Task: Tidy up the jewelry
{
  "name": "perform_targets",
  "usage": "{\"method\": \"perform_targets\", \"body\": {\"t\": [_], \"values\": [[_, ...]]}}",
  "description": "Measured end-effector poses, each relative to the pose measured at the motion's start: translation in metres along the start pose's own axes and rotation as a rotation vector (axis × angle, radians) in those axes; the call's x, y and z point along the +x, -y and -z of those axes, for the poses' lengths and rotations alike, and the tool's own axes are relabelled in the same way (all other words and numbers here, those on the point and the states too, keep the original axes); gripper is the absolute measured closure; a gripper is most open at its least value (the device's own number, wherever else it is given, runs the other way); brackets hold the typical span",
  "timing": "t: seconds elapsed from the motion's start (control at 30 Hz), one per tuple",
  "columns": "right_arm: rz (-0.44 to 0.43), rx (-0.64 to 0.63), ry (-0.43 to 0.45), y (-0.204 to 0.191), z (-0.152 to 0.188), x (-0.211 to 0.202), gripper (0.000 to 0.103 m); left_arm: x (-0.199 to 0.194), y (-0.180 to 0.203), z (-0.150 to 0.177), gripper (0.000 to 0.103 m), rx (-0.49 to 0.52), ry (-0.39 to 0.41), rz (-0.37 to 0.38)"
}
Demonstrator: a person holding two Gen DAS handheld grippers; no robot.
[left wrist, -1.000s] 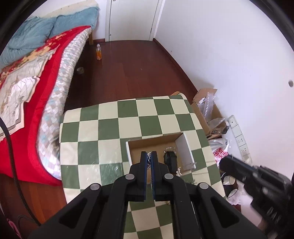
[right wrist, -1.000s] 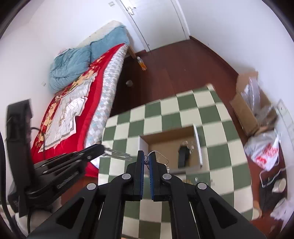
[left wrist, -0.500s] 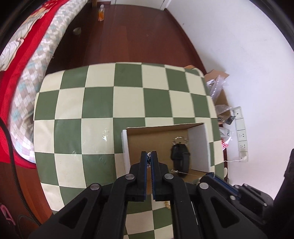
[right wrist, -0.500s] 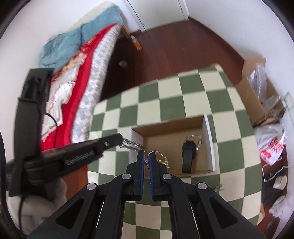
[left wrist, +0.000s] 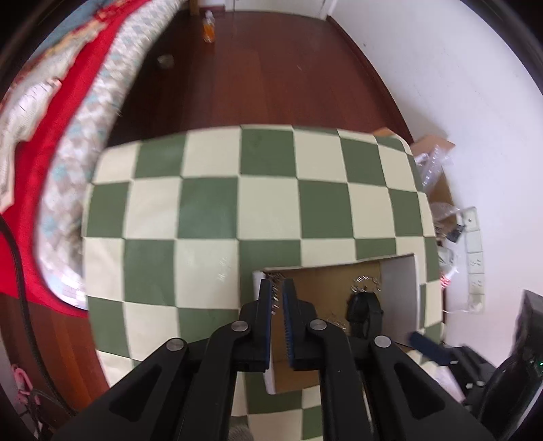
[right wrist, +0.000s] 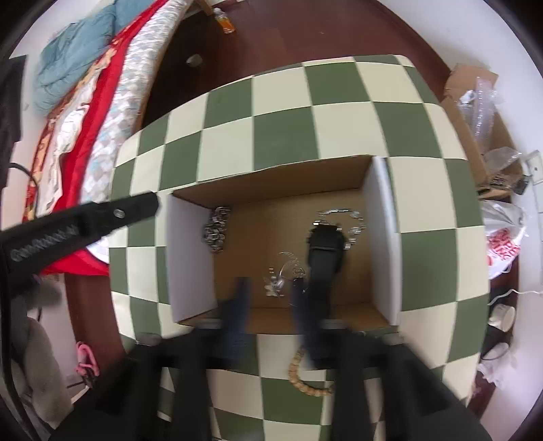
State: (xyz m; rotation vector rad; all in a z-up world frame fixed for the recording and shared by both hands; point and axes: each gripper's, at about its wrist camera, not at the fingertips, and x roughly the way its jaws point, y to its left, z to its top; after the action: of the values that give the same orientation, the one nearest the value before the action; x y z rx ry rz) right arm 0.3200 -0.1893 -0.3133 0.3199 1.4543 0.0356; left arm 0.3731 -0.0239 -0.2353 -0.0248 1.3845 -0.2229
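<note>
An open cardboard box (right wrist: pixel 380 237) sits on the green-and-cream checked table (right wrist: pixel 288 125). In it lie a black watch (right wrist: pixel 324 247), a silver chain (right wrist: pixel 342 217) behind it, a thin silver necklace (right wrist: pixel 285 271) and a chunky silver bracelet (right wrist: pixel 215 229) by the left wall. My right gripper (right wrist: pixel 271 298) is open and blurred over the box's near edge, above the thin necklace. My left gripper (left wrist: pixel 277 298) is slightly open over the box's (left wrist: pixel 397 288) left wall, and the bracelet links (left wrist: pixel 275 281) show past its fingertips. A wooden bead string (right wrist: pixel 302 376) lies on the table in front of the box.
A bed with a red quilt (right wrist: pixel 78 112) lies to the left. Dark wood floor (left wrist: pixel 258 74) with an orange bottle (left wrist: pixel 208 27) lies beyond the table. A cardboard box with plastic (right wrist: pixel 475 112) and a shopping bag (right wrist: pixel 502 244) sit on the right.
Both grippers opened. The thin necklace dropped from the right gripper into the box, and the bracelet dropped from the left gripper by the left wall. Both grippers moved closer to the box.
</note>
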Motion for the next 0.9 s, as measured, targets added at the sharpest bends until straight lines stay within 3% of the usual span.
{"method": "perform_targets", "body": {"t": [0.03, 0.1, 0.13, 0.17, 0.2, 0.23, 0.3, 0.4, 0.53, 0.9], "values": [[0.020, -0.001, 0.010, 0.002, 0.000, -0.004, 0.026, -0.003, 0.000, 0.001, 0.090, 0.006, 0.018, -0.033], [0.052, -0.006, 0.023, 0.005, 0.002, -0.012, 0.026, -0.013, 0.001, 0.005, 0.062, 0.014, 0.067, -0.088], [0.086, -0.010, 0.025, 0.008, 0.002, -0.016, 0.023, -0.016, 0.000, 0.008, 0.027, 0.009, 0.088, -0.114], [0.116, -0.008, 0.029, 0.010, 0.003, -0.020, 0.018, -0.019, -0.001, 0.010, 0.010, 0.006, 0.108, -0.137], [0.137, -0.011, 0.036, 0.012, 0.005, -0.023, 0.008, -0.024, -0.002, 0.015, 0.010, 0.005, 0.139, -0.162], [0.171, -0.021, 0.040, 0.013, 0.007, -0.027, 0.004, -0.027, -0.002, 0.021, 0.009, 0.009, 0.162, -0.184], [0.237, -0.035, 0.052, 0.016, 0.013, -0.032, 0.004, -0.029, -0.004, 0.032, 0.000, 0.007, 0.178, -0.222], [0.284, -0.052, 0.056, 0.019, 0.022, -0.035, 0.000, -0.027, -0.004, 0.053, 0.000, -0.001, 0.184, -0.243], [0.290, -0.061, 0.063, 0.023, 0.037, -0.036, 0.000, -0.029, -0.003, 0.078, 0.000, -0.009, 0.213, -0.266], [0.308, -0.112, 0.199, 0.016, 0.074, -0.070, 0.000, -0.061, -0.003, 0.124, 0.000, -0.022, 0.278, -0.249]]}}
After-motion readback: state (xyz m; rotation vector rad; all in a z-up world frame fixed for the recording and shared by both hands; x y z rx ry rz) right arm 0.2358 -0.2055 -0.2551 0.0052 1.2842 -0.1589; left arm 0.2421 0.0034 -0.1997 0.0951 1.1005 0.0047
